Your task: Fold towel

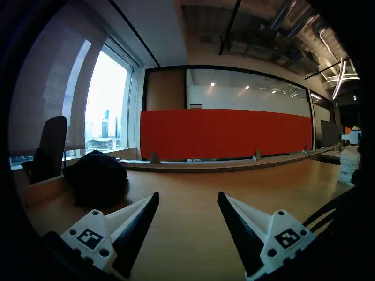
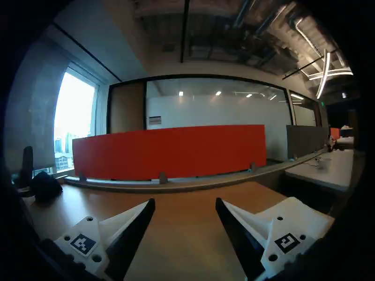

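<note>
The left gripper (image 1: 188, 194) hovers low over the wooden tabletop (image 1: 262, 187) with its jaws spread wide and nothing between them. Ahead and to its left, a dark bundle (image 1: 96, 178) of soft, crumpled stuff lies on the tabletop near a black chair (image 1: 49, 147) and the window (image 1: 105, 107); whether this is the towel cannot be told. A white lumpy object (image 1: 349, 164) stands at the far right edge. The right gripper (image 2: 184, 200) also has its jaws spread and empty above the bare wood, with the same dark bundle (image 2: 44, 186) well off to its left. A red partition (image 2: 168, 152) runs along the far side of the tabletop.
</note>
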The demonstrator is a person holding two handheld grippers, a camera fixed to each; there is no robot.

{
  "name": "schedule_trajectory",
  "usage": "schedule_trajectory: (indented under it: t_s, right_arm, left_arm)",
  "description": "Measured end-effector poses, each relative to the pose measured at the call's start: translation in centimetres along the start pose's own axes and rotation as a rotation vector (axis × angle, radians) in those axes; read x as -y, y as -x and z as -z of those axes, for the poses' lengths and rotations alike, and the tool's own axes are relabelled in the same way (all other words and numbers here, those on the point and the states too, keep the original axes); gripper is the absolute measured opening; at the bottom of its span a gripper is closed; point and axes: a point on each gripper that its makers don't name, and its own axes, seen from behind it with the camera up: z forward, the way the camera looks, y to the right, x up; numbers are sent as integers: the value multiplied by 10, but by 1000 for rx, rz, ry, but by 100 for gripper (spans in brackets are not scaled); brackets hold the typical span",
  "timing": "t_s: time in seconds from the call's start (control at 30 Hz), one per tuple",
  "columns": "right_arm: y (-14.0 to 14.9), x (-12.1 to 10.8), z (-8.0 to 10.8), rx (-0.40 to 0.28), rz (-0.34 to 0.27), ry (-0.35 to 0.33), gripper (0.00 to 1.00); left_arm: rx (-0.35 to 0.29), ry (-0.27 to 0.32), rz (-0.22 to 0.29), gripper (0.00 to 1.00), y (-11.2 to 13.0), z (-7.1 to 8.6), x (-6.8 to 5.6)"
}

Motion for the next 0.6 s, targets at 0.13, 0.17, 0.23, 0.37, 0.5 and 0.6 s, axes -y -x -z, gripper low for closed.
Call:
schedule_trajectory:
  t_s: [0.13, 0.17, 0.23, 0.37, 0.5, 0.6]
  right_arm:
    - [13, 3, 0, 9, 9, -7, 100]
    - [16, 4, -1, 10, 11, -9, 100]
    - [23, 4, -1, 14, 16, -11, 100]
    - [36, 3, 0, 27, 18, -9, 100]
    - [46, 1, 1, 36, 15, -9, 100]
    - [53, 1, 2, 45, 12, -11, 100]
  left_arm:
    - [0, 0, 0, 93, 0, 0, 0]
    - [0, 0, 0, 93, 0, 0, 0]
    - [0, 0, 0, 93, 1, 0, 0]
    - [0, 0, 0, 93, 1, 0, 0]
    - [0, 0, 0, 93, 1, 0, -1]
    - [0, 0, 0, 93, 1, 0, -1]
